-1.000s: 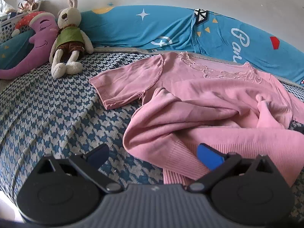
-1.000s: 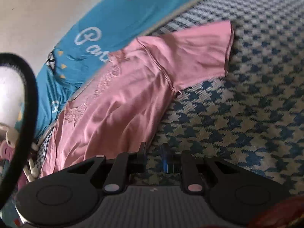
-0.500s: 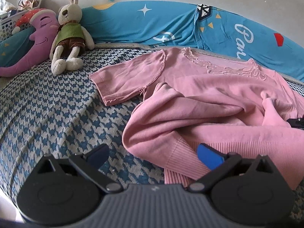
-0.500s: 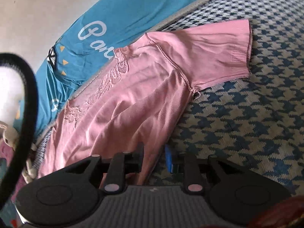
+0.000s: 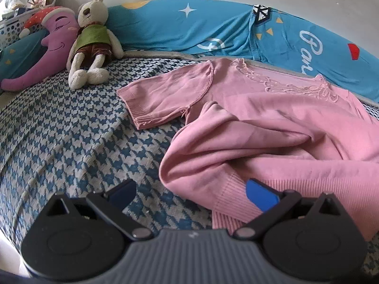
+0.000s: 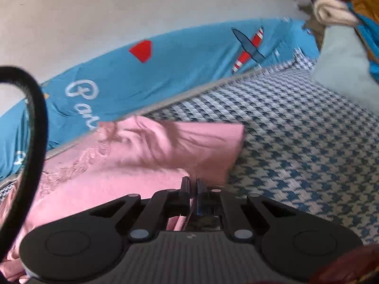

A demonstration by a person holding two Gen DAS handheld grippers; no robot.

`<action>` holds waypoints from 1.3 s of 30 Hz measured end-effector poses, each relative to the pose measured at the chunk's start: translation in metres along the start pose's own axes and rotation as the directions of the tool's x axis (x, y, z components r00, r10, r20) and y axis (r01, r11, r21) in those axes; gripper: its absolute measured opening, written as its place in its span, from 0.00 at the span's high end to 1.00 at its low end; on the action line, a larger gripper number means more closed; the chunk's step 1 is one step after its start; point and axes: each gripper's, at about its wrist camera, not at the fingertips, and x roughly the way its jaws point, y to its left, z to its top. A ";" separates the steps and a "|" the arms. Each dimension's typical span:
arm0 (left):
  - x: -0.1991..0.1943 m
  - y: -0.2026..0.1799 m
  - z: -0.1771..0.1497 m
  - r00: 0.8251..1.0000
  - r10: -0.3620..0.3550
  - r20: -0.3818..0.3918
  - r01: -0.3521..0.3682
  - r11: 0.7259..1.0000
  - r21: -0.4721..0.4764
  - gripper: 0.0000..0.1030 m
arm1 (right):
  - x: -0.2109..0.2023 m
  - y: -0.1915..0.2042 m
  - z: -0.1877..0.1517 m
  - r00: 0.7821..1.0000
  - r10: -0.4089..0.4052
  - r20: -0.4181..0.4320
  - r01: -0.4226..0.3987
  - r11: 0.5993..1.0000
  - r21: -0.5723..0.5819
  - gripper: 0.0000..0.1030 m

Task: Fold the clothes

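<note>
A pink short-sleeved knit top (image 5: 272,123) lies on the bed, its lower half bunched and folded up over itself. My left gripper (image 5: 191,189) hovers open over the ribbed hem, its right blue fingertip (image 5: 258,194) above the cloth and nothing gripped. In the right wrist view the top (image 6: 142,156) is pulled up in creases toward my right gripper (image 6: 193,182). Those jaws are closing and stand almost together, with a fold of the pink cloth beside the sleeve pinched between them.
The bed has a blue-and-white houndstooth cover (image 5: 71,142). A long blue bolster (image 5: 189,28) runs along the wall. A rabbit toy (image 5: 91,40) and a purple moon cushion (image 5: 52,47) sit at the far left. A pale pillow (image 6: 343,71) lies far right; a black cable (image 6: 38,118) arcs at left.
My right gripper has closed on the top's edge near the sleeve, risen and swung, lifting the cloth off the cover. The left gripper has stayed where it was, still open.
</note>
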 end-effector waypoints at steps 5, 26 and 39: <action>-0.003 0.004 0.000 1.000 0.009 -0.001 -0.009 1.000 -0.001 0.00 | 0.004 -0.022 -0.001 0.998 -0.013 -0.059 0.020 0.993 0.116 0.92; -0.020 0.022 -0.007 1.000 0.025 0.014 -0.025 1.000 -0.014 0.00 | -0.079 0.008 -0.076 0.935 0.305 -0.182 -0.324 0.943 -0.079 0.85; -0.021 0.034 -0.007 1.000 0.025 0.010 -0.025 0.998 -0.049 0.00 | -0.077 0.040 -0.099 0.884 0.414 -0.218 -0.447 0.884 -0.136 0.64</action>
